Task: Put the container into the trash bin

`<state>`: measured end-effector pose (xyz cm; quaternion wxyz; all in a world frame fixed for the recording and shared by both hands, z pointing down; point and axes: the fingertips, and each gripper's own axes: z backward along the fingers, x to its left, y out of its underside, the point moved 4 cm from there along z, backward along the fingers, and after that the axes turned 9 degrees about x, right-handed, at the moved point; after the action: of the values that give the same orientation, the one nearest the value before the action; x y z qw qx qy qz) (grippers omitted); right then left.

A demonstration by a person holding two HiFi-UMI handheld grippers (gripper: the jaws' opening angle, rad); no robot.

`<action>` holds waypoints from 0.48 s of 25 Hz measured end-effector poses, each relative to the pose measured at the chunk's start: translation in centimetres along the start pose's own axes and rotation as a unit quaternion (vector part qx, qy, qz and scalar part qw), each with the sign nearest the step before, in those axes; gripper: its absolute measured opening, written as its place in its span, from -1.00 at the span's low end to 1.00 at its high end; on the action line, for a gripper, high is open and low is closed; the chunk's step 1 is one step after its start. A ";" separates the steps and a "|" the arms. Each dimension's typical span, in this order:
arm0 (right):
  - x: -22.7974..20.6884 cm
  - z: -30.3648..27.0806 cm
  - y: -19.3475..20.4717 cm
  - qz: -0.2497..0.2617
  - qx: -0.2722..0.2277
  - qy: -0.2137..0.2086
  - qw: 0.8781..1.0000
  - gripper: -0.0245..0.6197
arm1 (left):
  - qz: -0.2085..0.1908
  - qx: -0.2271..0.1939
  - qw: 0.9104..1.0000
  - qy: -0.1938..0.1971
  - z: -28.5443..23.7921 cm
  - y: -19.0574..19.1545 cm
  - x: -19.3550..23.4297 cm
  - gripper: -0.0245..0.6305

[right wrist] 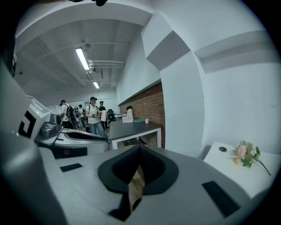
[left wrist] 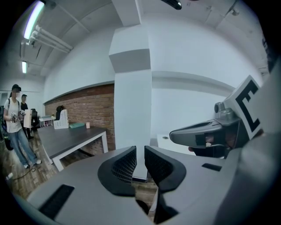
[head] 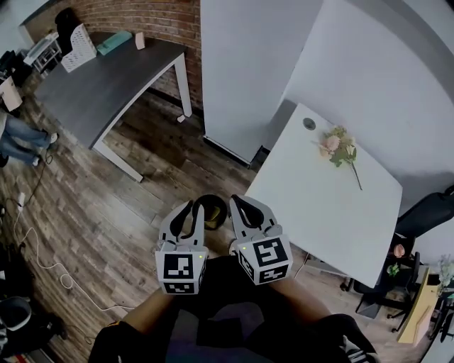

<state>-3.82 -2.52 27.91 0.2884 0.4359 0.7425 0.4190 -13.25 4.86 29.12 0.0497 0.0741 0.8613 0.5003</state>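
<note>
With the left tool [head: 194, 207] slightly spread and empty and the right tool [head: 235, 203] pressed together on nothing, no container shows, and the likely trash bin [head: 216, 208] stands on the floor [head: 128, 205] at twelve o'clock between both tips, equally near.

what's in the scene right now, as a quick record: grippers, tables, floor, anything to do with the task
left gripper: jaws a little apart, nothing between them
right gripper: jaws shut, nothing held
white table: to the right of the grippers, bears a flower sprig
grey table: far left, by the brick wall
floor: wood planks
dark round thing: on the floor between the gripper tips, partly hidden, maybe the bin
container: none in view
</note>
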 end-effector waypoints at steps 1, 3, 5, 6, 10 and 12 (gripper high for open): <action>0.0 0.0 0.0 0.001 0.000 -0.001 1.000 -0.89 | 0.001 0.001 1.000 -0.001 0.0 0.0 0.0 -0.75; 0.1 -0.1 0.0 0.003 0.001 -0.002 1.000 -0.89 | 0.002 0.002 1.000 -0.002 0.0 0.1 0.1 -0.75; 0.2 -0.2 0.0 0.004 0.001 -0.003 1.000 -0.89 | 0.003 0.002 1.000 -0.003 0.0 0.1 0.1 -0.75; 0.2 -0.2 0.0 0.005 0.001 -0.004 1.000 -0.89 | 0.004 0.002 1.000 -0.003 0.0 0.2 0.1 -0.75; 0.2 -0.3 -0.1 0.006 0.002 -0.004 1.000 -0.89 | 0.006 0.001 1.000 -0.003 0.1 0.1 0.2 -0.76; 0.3 -0.2 0.0 0.007 0.003 -0.004 1.000 -0.89 | 0.007 0.000 1.000 -0.003 0.1 0.1 0.3 -0.76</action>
<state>-4.18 -2.31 27.98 0.2872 0.4436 0.7396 0.4168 -13.47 5.08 29.16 0.0490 0.0815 0.8608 0.5000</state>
